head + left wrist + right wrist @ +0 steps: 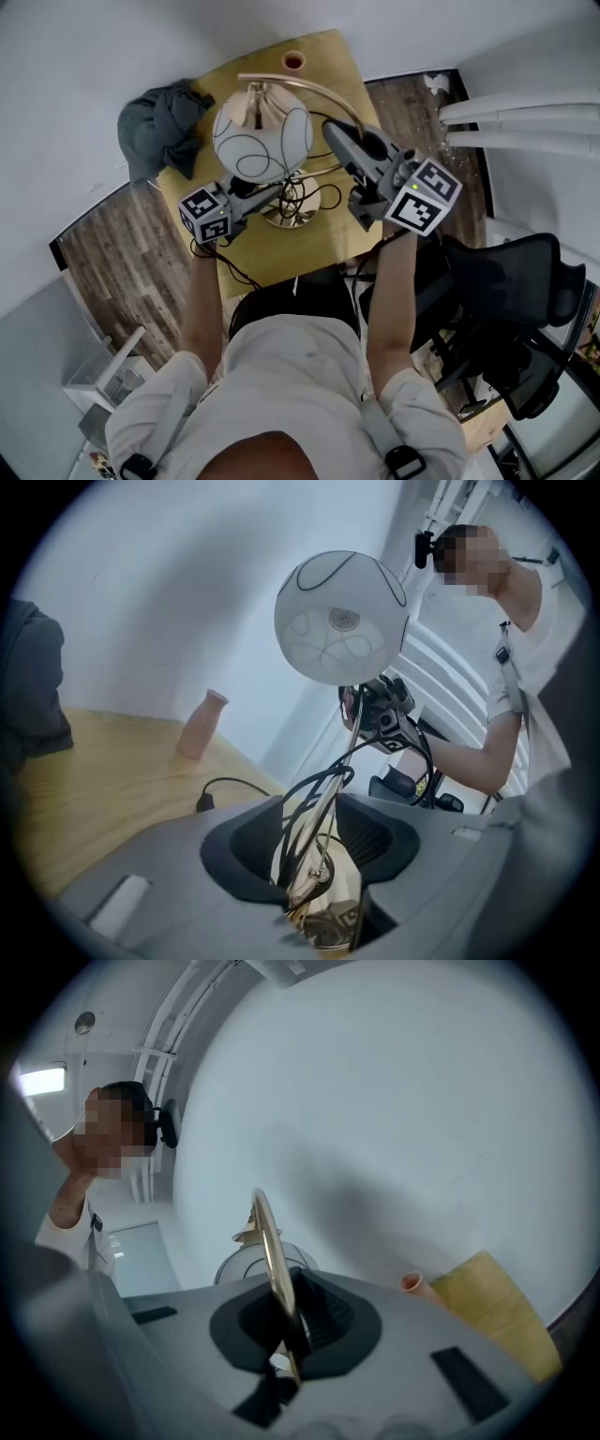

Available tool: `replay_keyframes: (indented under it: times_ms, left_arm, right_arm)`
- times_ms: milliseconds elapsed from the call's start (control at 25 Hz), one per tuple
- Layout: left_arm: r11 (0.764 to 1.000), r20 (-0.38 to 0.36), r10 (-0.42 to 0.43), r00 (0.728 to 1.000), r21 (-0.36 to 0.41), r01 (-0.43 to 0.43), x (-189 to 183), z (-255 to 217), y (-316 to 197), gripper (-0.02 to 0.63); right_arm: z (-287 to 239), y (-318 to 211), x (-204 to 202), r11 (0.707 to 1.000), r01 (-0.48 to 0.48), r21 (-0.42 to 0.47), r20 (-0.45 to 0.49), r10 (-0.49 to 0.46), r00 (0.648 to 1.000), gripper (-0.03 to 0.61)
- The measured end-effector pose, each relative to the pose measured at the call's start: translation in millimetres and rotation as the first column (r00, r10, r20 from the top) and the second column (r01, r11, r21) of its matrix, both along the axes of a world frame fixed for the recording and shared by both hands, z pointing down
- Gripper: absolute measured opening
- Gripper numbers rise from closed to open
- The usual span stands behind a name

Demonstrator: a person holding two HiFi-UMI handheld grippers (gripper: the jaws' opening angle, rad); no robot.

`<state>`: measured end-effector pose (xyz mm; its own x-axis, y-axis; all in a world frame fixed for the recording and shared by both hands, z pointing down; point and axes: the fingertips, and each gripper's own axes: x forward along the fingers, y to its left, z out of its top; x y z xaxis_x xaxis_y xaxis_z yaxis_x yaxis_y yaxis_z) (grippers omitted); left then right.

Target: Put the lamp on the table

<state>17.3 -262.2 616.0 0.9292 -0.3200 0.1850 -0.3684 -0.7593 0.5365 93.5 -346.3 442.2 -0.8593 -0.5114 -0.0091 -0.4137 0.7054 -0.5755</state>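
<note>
Head view: the lamp point(262, 139) is seen standing on the wooden tabletop point(330, 58). Left gripper view: the left claw point(319, 841) is spread, with the lamp's stem point(330, 808) and black cord point(298, 803) lying between its jaws. Right gripper view: the right claw point(286, 1321) is pinched shut on the lamp's curved brass arm point(266, 1232).

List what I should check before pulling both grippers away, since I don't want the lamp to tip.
1. Lamp base resting on table: ok, it seems.
2. Left gripper released the stem: ok, jaws apart.
3. Cord clear of left jaws: not ok, loops lie between them.
4. Right gripper released the brass arc: not ok, jaws shut on it.
5. Vase standing clear: ok, apart.
</note>
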Motion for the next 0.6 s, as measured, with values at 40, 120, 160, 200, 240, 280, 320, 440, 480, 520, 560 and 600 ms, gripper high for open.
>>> replay_keyframes:
  times_ms: [40,120,160,200,240,280,320,440,480,520,560,600]
  left_arm:
    - [1.0,0.002,-0.004,1.0,0.002,0.004,-1,-1,0,0.175]
    - [1.0,0.001,-0.012,1.0,0.006,0.012,-3,-4,1,0.175]
    - [1.0,-0.002,-0.016,1.0,0.009,0.016,-4,-7,1,0.175]
    - [1.0,-0.004,-0.02,1.0,0.013,0.021,-5,-9,1,0.175]
    - [1.0,-0.001,-0.023,1.0,0.016,0.023,-6,-11,2,0.175]
    - [0.999,0.007,-0.024,1.0,0.021,0.024,-7,-11,2,0.175]
    - [0.999,0.015,-0.025,1.0,0.026,0.024,-8,-12,4,0.175]
    - [0.999,0.022,-0.034,0.999,0.043,0.033,-12,-17,6,0.148]
    - [0.998,0.02,-0.041,0.999,0.05,0.04,-13,-20,6,0.136]
    - [0.997,0.018,-0.049,0.999,0.058,0.047,-15,-24,7,0.111]
    - [0.996,0.016,-0.055,0.998,0.068,0.054,-16,-28,7,0.092]
    - [0.995,0.017,-0.06,0.998,0.077,0.059,-17,-31,8,0.073]
  right_arm:
    - [0,0,0,1.0,0.0,-0.001,-0.001,0.0,1.0,0.002]
    - [0,0,0,1.0,0.0,-0.001,-0.003,0.0,1.0,0.002]
    - [-1,0,0,1.0,0.0,0.0,-0.003,0.0,1.0,0.002]
    - [-1,0,0,1.0,0.0,0.0,-0.004,0.0,1.0,0.002]
    - [-1,1,0,1.0,0.0,0.0,-0.005,0.0,1.0,0.002]
    - [-1,1,0,1.0,-0.001,-0.001,-0.005,0.001,1.0,0.002]
    - [-1,1,0,1.0,-0.003,-0.001,-0.006,0.003,1.0,0.002]
    - [-1,1,1,1.0,-0.007,-0.002,-0.006,0.007,1.0,0.002]
    - [-1,1,1,1.0,-0.008,-0.003,-0.006,0.008,1.0,0.002]
    - [-1,2,1,1.0,-0.009,-0.003,-0.007,0.009,1.0,0.002]
    - [-1,2,1,1.0,-0.01,-0.002,-0.008,0.01,1.0,0.002]
    - [-1,3,1,1.0,-0.01,-0.002,-0.01,0.01,1.0,0.002]
